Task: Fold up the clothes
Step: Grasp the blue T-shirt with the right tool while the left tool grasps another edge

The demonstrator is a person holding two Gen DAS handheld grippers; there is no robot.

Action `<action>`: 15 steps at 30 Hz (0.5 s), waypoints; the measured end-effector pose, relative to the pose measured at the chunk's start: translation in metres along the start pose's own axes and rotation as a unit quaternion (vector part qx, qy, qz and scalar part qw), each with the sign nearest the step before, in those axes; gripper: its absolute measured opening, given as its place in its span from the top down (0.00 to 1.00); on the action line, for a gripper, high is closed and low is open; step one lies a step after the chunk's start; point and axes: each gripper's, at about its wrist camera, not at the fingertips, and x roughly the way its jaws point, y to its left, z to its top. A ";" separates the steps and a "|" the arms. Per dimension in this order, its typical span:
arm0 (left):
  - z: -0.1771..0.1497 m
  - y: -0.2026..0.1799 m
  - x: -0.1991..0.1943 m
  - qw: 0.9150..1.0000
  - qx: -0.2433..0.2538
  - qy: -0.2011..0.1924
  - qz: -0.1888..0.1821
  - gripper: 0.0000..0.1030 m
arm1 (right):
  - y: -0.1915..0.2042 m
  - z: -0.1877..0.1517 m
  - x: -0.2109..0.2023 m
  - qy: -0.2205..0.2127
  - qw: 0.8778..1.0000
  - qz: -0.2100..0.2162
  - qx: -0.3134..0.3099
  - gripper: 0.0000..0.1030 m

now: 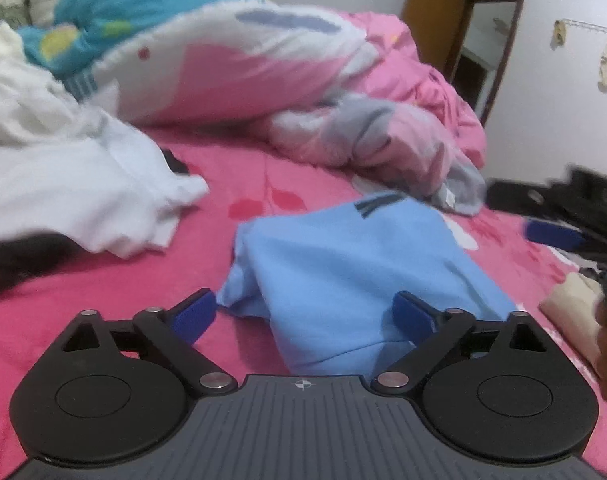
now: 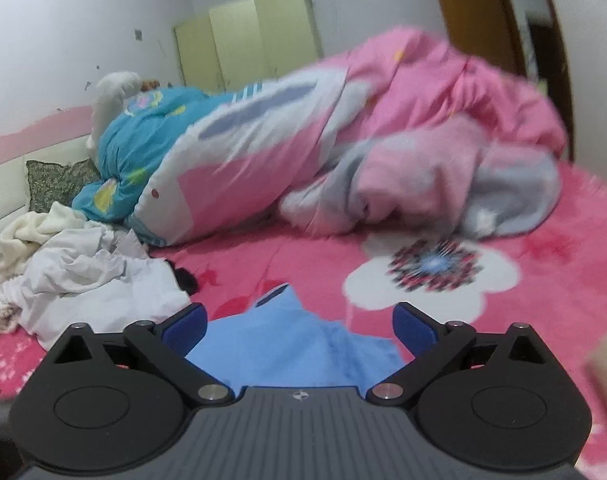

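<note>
In the left wrist view the light blue garment (image 1: 343, 280) lies bunched at the lower centre of the frame on the pink floral bedspread (image 1: 103, 280), reaching back between the spread blue pads of the left gripper (image 1: 306, 316), which press on nothing. A heap of white clothes (image 1: 63, 184) fills the left side, and a pink quilt (image 1: 243, 68) is piled across the top. In the right wrist view the right gripper (image 2: 299, 330) is likewise spread wide (the cloth merely shows between its fingers), low in the frame.
</note>
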 end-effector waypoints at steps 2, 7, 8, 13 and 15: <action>-0.005 0.005 0.007 1.000 -0.001 0.009 -0.016 0.20 | 0.001 0.000 0.024 0.033 0.999 0.009 -0.001 0.11; -0.010 0.015 0.004 0.998 -0.022 0.026 -0.051 0.47 | 0.002 -0.016 0.060 0.116 0.993 0.008 0.003 0.71; -0.011 0.014 0.000 0.998 -0.022 0.025 -0.056 0.50 | 0.002 -0.019 0.059 0.120 0.993 0.011 0.010 0.76; -0.018 0.009 -0.018 0.996 -0.030 0.014 -0.082 0.80 | -0.003 -0.022 0.013 0.088 0.995 0.015 0.052 0.95; -0.021 0.004 -0.025 0.994 -0.027 0.017 -0.103 0.81 | -0.004 -0.026 -0.016 0.081 0.995 0.014 0.064 0.95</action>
